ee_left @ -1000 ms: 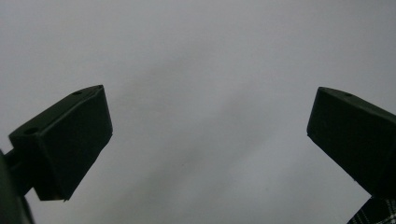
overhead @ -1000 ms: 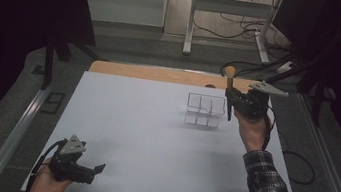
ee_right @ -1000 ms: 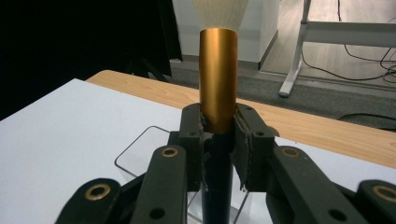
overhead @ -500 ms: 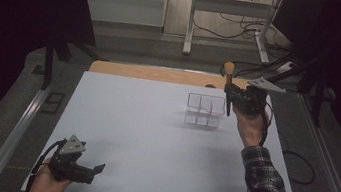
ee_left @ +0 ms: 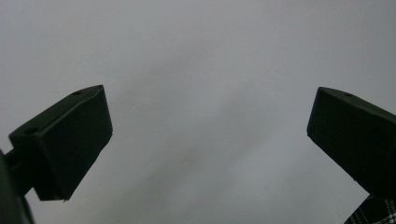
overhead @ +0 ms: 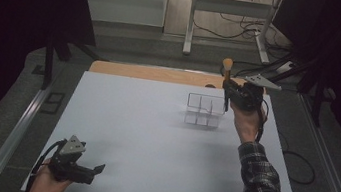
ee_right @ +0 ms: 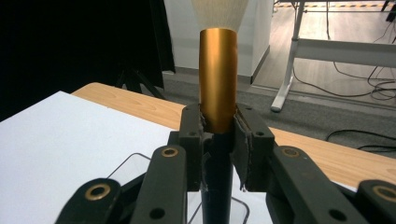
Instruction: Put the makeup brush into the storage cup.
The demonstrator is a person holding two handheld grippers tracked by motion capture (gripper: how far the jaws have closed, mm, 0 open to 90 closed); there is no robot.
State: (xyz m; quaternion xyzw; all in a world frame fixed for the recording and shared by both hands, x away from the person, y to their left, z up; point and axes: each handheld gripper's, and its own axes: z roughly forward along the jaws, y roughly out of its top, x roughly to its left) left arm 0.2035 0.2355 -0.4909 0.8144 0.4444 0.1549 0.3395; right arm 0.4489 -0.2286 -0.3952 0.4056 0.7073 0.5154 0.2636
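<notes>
A: Where's our right gripper (overhead: 230,91)?
B: Far right, clamped on the upright makeup brush (ee_right: 218,79), just over the clear organizer (overhead: 204,111).
A: And our left gripper (overhead: 89,173)?
B: Near left on the white board (overhead: 143,132), jaws spread apart, holding nothing.

Right gripper (overhead: 227,91) has lifted the brush (overhead: 227,68) higher

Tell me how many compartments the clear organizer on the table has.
4 can be seen in the clear organizer: two at the far side and two at the near side. The makeup brush in the right gripper is above its right edge.
</notes>
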